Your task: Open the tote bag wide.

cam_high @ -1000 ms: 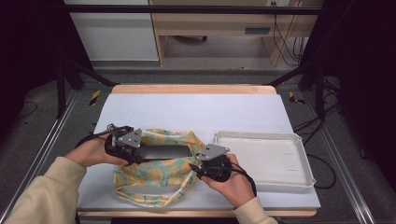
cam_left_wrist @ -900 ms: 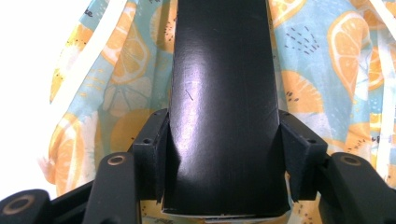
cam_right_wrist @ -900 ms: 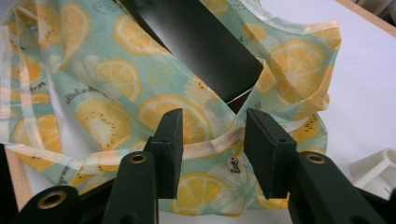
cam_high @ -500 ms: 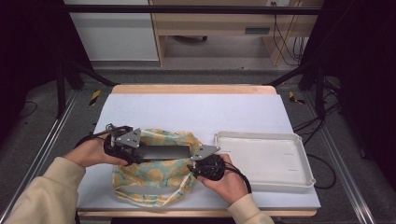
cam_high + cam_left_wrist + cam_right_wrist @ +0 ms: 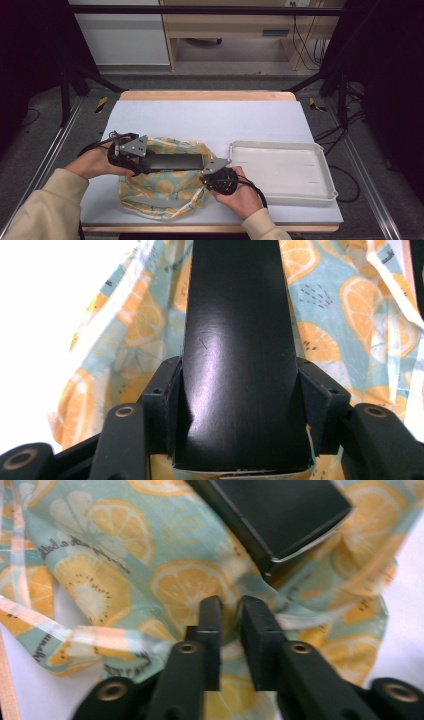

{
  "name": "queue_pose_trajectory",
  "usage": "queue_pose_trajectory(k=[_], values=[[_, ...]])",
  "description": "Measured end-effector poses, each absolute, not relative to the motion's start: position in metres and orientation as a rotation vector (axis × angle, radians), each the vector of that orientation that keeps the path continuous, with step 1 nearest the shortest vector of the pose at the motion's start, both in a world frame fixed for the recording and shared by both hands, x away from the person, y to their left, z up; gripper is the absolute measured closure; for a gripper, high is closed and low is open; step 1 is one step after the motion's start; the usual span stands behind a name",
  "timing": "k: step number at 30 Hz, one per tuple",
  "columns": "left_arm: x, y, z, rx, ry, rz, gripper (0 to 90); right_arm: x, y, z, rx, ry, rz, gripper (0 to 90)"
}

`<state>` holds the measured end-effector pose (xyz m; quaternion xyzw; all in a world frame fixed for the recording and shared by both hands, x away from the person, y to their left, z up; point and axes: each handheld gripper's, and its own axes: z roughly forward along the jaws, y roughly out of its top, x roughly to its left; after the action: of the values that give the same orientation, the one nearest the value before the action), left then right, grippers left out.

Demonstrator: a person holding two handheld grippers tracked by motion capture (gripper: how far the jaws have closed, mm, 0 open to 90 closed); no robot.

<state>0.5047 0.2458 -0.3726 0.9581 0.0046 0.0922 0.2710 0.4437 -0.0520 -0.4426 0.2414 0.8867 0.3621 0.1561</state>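
A long black box [image 5: 172,161] lies across the mouth of a mint cloth bag with an orange citrus print [image 5: 165,192]. My left gripper [image 5: 145,162] is shut on the box's left end; in the left gripper view its jaws clamp both sides of the box [image 5: 235,340] above the bag [image 5: 340,315]. My right gripper [image 5: 207,175] sits at the bag's right edge, near the box's other end. Its jaws [image 5: 232,607] have just been closing and now pinch a fold of the bag's cloth [image 5: 100,580], just below the box's corner [image 5: 280,510].
An empty white tray [image 5: 280,170] stands to the right of the bag, close to my right hand. The bag's pale ribbon handles [image 5: 150,207] trail toward the table's front edge. The white table top [image 5: 210,120] stretches behind the bag.
My right gripper has dropped a little toward the bag's right edge and its jaws have narrowed onto the cloth. The left gripper and the box have stayed still.
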Motion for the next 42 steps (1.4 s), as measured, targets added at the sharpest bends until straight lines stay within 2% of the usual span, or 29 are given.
queue_pose_trajectory(k=[3,11,18,23,32,37,42], values=[[0.504,0.244,-0.371,2.58,0.009,0.256,43.0,0.444,-0.05,-0.444,0.683,2.551,1.031,84.5],[0.503,0.243,-0.361,2.543,0.008,0.262,42.9,0.443,-0.049,-0.448,0.682,2.571,1.017,86.7],[0.503,0.249,-0.36,2.534,0.022,0.262,42.9,0.442,-0.051,-0.447,0.686,2.567,1.028,85.1],[0.503,0.251,-0.367,2.564,0.035,0.272,42.9,0.44,-0.052,-0.443,0.686,2.549,1.068,79.2],[0.507,0.252,-0.383,2.567,0.048,0.252,42.9,0.441,-0.063,-0.424,0.704,2.474,1.117,58.6],[0.506,0.248,-0.392,2.587,0.03,0.245,42.9,0.447,-0.064,-0.414,0.694,2.463,1.11,53.3],[0.509,0.243,-0.407,2.598,0.038,0.208,42.8,0.445,-0.064,-0.413,0.693,2.454,1.107,53.2]])
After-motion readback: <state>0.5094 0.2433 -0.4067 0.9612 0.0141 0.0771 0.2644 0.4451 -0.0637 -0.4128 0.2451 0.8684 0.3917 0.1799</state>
